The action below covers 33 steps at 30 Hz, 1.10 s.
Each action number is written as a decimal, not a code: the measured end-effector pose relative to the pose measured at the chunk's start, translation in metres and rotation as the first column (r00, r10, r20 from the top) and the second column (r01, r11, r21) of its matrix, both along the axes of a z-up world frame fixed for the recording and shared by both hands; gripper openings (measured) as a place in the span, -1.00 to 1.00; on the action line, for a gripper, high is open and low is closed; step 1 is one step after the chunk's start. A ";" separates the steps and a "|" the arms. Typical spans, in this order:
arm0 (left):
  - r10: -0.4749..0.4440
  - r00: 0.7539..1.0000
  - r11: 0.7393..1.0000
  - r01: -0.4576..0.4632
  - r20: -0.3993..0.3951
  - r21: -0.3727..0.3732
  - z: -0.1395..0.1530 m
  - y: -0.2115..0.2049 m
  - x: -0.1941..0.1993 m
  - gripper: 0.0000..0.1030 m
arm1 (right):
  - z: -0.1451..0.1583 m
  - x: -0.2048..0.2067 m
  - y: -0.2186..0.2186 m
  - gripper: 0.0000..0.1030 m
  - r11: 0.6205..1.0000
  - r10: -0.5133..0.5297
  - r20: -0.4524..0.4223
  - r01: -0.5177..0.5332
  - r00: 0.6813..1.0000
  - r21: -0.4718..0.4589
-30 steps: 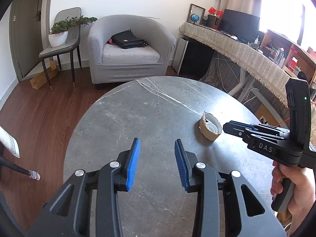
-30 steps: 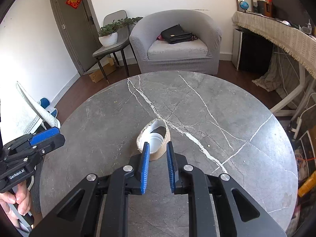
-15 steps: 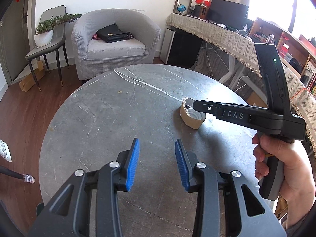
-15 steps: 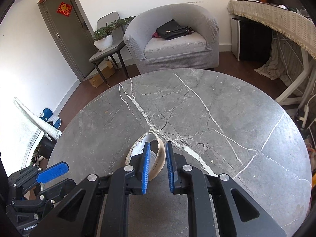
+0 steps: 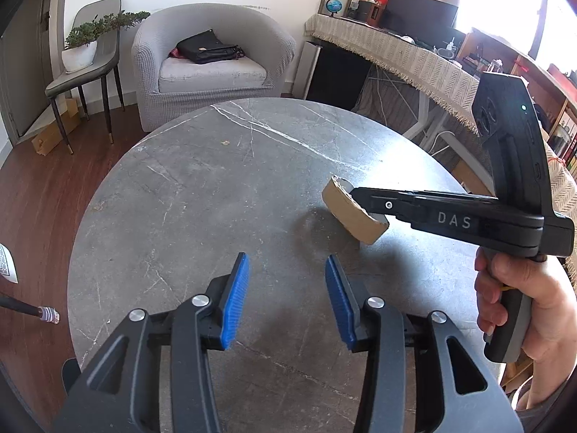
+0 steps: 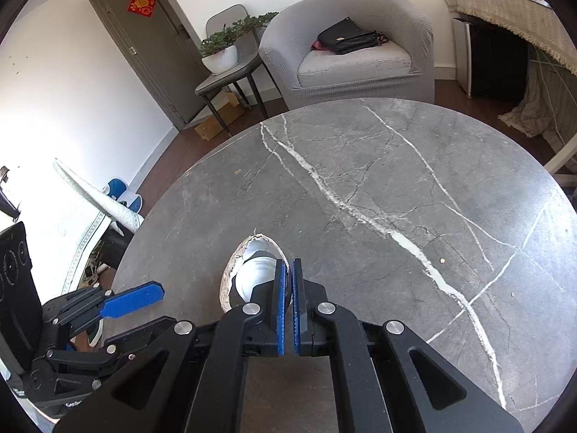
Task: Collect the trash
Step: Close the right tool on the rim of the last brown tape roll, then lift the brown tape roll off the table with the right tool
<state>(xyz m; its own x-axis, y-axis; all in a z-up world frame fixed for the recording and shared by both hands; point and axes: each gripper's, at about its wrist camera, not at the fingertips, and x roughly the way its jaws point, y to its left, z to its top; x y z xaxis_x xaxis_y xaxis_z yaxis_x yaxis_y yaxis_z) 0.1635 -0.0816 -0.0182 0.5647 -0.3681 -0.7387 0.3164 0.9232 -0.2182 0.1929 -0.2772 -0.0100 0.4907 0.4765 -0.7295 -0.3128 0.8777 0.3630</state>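
A torn brown paper cup (image 5: pixel 351 209) with a white lining (image 6: pixel 252 270) is the trash. My right gripper (image 6: pixel 287 269) is shut on the cup's rim and holds it lifted above the round grey marble table (image 6: pixel 378 180), with the cup's shadow on the tabletop below. The right gripper also shows from the side in the left wrist view (image 5: pixel 364 198). My left gripper (image 5: pixel 285 281) is open and empty, low over the table's near side, to the left of the cup. It shows at the lower left of the right wrist view (image 6: pixel 133 299).
A grey armchair (image 5: pixel 212 68) with a black bag stands beyond the table. A chair with a potted plant (image 5: pixel 81 50) is at the far left. A cloth-covered desk (image 5: pixel 404 54) runs along the right. Small crumbs (image 6: pixel 441 260) lie on the table.
My right gripper has closed on the cup's rim and lifted it off the table. The left gripper has stayed open.
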 end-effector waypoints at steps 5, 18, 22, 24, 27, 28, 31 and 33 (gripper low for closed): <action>0.017 1.000 1.000 -0.018 -0.017 -0.012 -0.002 0.010 -0.003 -0.08 | 0.003 -0.016 0.010 -0.94 0.998 0.048 0.004 -0.047 0.999 -0.046; -0.015 1.000 1.000 0.016 -0.024 0.020 -0.006 0.002 -0.012 -0.08 | 0.002 -0.029 0.013 -0.93 0.995 0.072 0.000 -0.071 0.997 -0.063; -0.022 0.999 0.999 0.023 -0.025 0.024 -0.006 -0.001 -0.010 -0.08 | 0.003 -0.031 0.013 -0.92 0.996 0.077 0.001 -0.077 0.997 -0.054; -0.024 0.999 0.999 0.025 -0.023 0.026 -0.006 -0.003 -0.010 -0.08 | 0.004 -0.032 0.012 -0.92 0.996 0.073 0.008 -0.073 0.997 -0.056; -0.028 0.999 0.999 0.029 -0.025 0.026 -0.006 -0.004 -0.010 -0.08 | 0.005 -0.033 0.011 -0.92 0.996 0.077 0.005 -0.076 0.997 -0.047; -0.031 0.999 0.999 0.032 -0.026 0.028 -0.007 -0.004 -0.011 -0.08 | 0.004 -0.033 0.011 -0.92 0.996 0.075 0.005 -0.075 0.997 -0.051; -0.038 0.999 0.999 0.038 -0.026 0.035 -0.007 -0.005 -0.011 -0.08 | 0.003 -0.033 0.014 -0.91 0.995 0.086 -0.001 -0.085 0.996 -0.052; -0.040 0.999 0.999 0.041 -0.029 0.032 -0.007 -0.004 -0.012 -0.08 | 0.003 -0.033 0.015 -0.91 0.995 0.091 -0.005 -0.091 0.996 -0.032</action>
<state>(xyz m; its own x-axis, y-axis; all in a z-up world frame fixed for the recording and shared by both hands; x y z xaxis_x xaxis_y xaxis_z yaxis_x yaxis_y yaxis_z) 0.1512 -0.0858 -0.0255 0.5283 -0.3663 -0.7659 0.3482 0.9163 -0.1980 0.1595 -0.2625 -0.0074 0.4441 0.4949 -0.7469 -0.3906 0.8571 0.3358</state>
